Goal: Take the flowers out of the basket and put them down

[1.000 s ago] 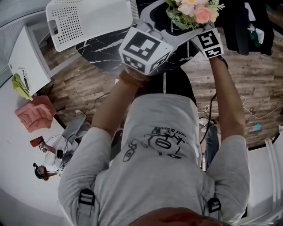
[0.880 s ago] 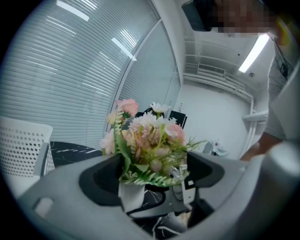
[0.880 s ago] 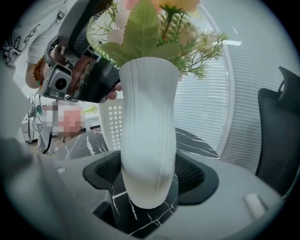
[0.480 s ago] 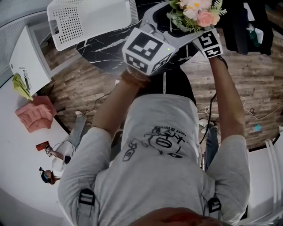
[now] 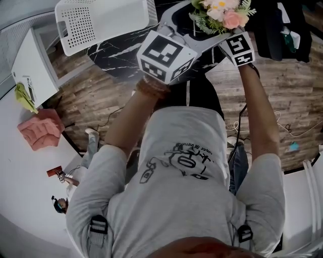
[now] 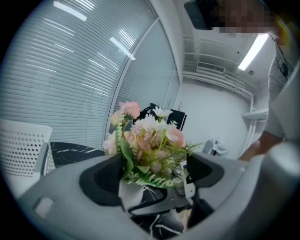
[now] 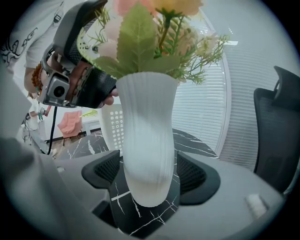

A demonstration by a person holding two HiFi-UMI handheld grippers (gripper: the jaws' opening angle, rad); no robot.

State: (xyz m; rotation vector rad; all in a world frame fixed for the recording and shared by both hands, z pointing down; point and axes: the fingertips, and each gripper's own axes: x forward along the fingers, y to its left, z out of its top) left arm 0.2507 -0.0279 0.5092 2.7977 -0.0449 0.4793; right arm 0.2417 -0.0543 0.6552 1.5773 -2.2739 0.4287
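A bouquet of pink and white flowers [image 5: 222, 14] stands in a white ribbed vase [image 7: 146, 140]. My right gripper [image 7: 147, 174] is shut on the vase's lower body, whose rounded base hangs just above the black marble table [image 5: 116, 50]. In the head view the right gripper [image 5: 224, 31] sits under the blooms, its tips hidden. My left gripper [image 5: 194, 24] is beside it, open, its jaws spread wide with nothing between the pads. In the left gripper view the flowers [image 6: 147, 140] and vase lie beyond the left gripper [image 6: 150, 180]. The white perforated basket [image 5: 101, 20] stands to the left.
The basket [image 7: 110, 126] is behind the vase on the round table. A black office chair [image 7: 281, 126] stands at the right. A white cabinet [image 5: 30, 65] and a pink armchair [image 5: 40, 128] are at the left, with cables on the wood floor.
The bouquet and both grippers stay in nearly the same place. Only the left gripper's marker cube shifts a little.
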